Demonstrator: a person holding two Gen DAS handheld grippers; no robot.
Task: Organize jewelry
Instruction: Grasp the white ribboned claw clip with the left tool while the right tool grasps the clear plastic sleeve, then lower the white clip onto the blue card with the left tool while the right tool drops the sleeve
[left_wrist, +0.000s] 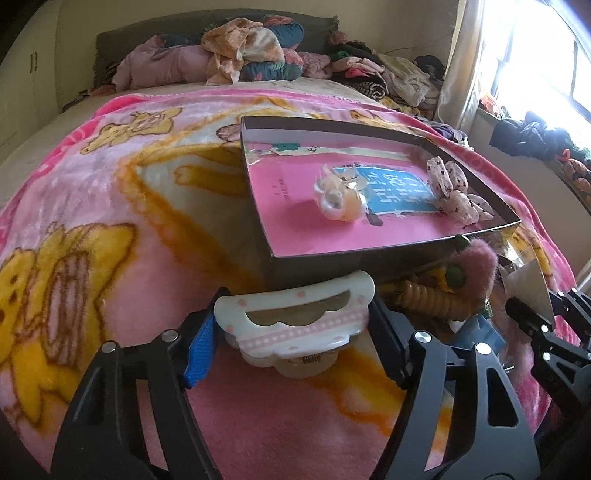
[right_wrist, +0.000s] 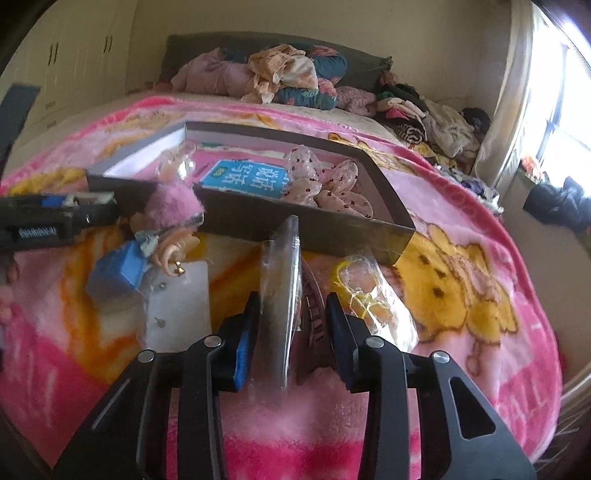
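Note:
My left gripper (left_wrist: 295, 325) is shut on a white and pink hair claw clip (left_wrist: 295, 317), held just in front of the near wall of a dark shallow box (left_wrist: 332, 266). Inside the box lie a peach bow clip (left_wrist: 341, 199) and a spotted fabric bow (left_wrist: 458, 192) on a pink book. My right gripper (right_wrist: 291, 332) has its jaws apart around a flat packet in clear plastic (right_wrist: 280, 295) that stands on edge between them, against the left pad; I cannot tell if it is gripped. The box (right_wrist: 314, 225) lies just beyond it.
On the pink cartoon blanket (right_wrist: 461, 280) lie a bagged yellow item (right_wrist: 369, 291), a white earring card (right_wrist: 177, 306), a blue box (right_wrist: 118, 273) and a pink furry piece (right_wrist: 173, 206). Piled clothes (left_wrist: 243, 48) sit at the bed's head. A window is at right.

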